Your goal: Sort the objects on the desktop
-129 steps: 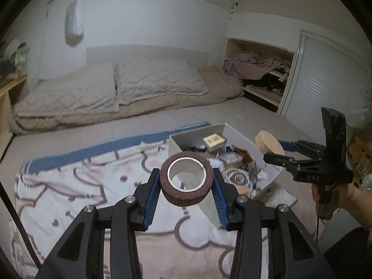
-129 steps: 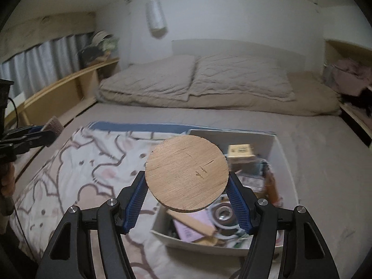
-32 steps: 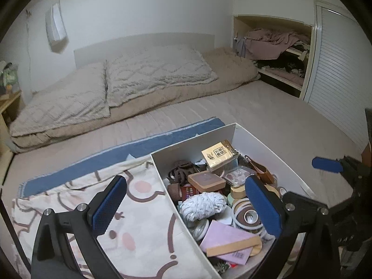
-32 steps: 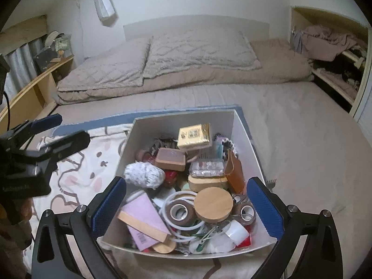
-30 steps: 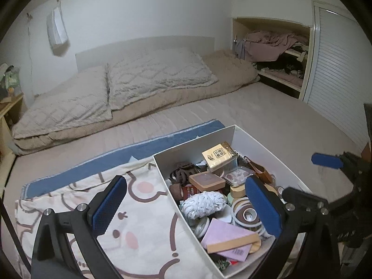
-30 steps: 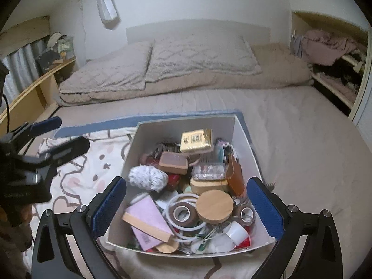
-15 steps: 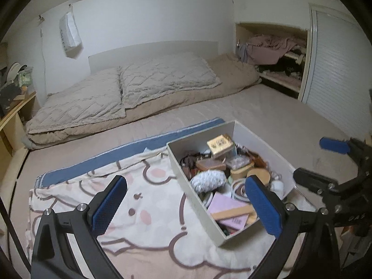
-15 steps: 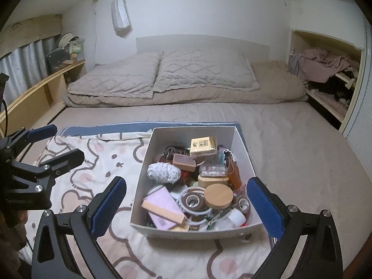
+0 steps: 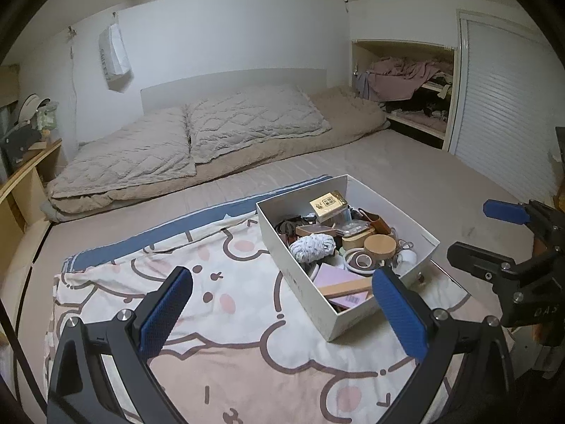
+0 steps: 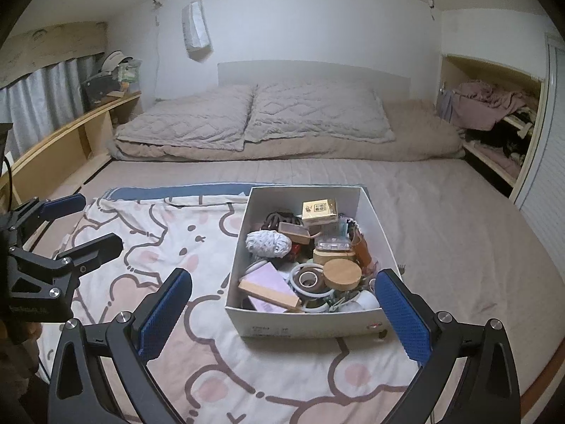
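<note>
Hovering above the near edge of the bed, the left gripper has its blue-padded fingers spread wide with nothing between them, and the right gripper is just as wide apart and equally empty. Under both lies a pink and white cartoon blanket spread over the near part of the bed, its blue border along the far side. A white box sits on the blanket toward its right edge, well filled with small things. At the box's near end lie a pink notebook under a wooden block, a white ring of tape and a round wooden lid. Further in are a ball of grey-white yarn, a clear plastic case and a brown leather piece; a gold box leans near the far wall. Beyond the blanket the bare grey bed sheet stretches to two quilted pillows at the headboard. A wooden shelf runs along the left edge, and an alcove with heaped clothes opens at the far right corner.
</note>
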A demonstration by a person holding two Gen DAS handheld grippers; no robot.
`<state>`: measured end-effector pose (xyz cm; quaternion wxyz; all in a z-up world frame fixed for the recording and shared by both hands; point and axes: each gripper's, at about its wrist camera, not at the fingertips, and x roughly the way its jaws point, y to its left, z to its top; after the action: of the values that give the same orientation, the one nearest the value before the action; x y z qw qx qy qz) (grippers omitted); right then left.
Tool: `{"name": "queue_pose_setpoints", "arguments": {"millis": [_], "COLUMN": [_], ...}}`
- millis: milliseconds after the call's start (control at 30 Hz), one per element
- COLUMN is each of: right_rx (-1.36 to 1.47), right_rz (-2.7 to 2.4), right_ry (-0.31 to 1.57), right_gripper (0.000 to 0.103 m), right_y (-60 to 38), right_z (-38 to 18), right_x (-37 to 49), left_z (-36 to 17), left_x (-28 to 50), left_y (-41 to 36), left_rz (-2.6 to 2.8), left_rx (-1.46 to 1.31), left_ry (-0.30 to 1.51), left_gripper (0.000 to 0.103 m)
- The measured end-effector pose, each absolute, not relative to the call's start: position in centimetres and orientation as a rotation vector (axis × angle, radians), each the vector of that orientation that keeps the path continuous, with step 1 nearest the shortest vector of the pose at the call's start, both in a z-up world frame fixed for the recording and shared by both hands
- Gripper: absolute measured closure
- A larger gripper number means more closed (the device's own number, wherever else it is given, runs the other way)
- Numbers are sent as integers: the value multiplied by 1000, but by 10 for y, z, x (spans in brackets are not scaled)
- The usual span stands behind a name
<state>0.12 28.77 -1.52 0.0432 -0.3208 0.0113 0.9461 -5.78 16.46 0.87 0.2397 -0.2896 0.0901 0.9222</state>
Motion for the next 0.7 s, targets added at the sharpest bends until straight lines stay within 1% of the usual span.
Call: {"name": "queue_pose_setpoints", "arguments": {"millis": [300,700], "right_rx": [-959,-959], "right_rz": [2916,2894], "right_ry": [-12,-16], "right_gripper": [0,0], "right_y": [268,260], "right_z": [-16,-24], "right_x": [27,47], "left_z": [5,4], "left_x": [-37,-14], "left_y": [144,131], "left_rz": [2513,2521], "left_rx": [-807,-781], "left_ry": [216,260], "left_gripper": [1,1]}}
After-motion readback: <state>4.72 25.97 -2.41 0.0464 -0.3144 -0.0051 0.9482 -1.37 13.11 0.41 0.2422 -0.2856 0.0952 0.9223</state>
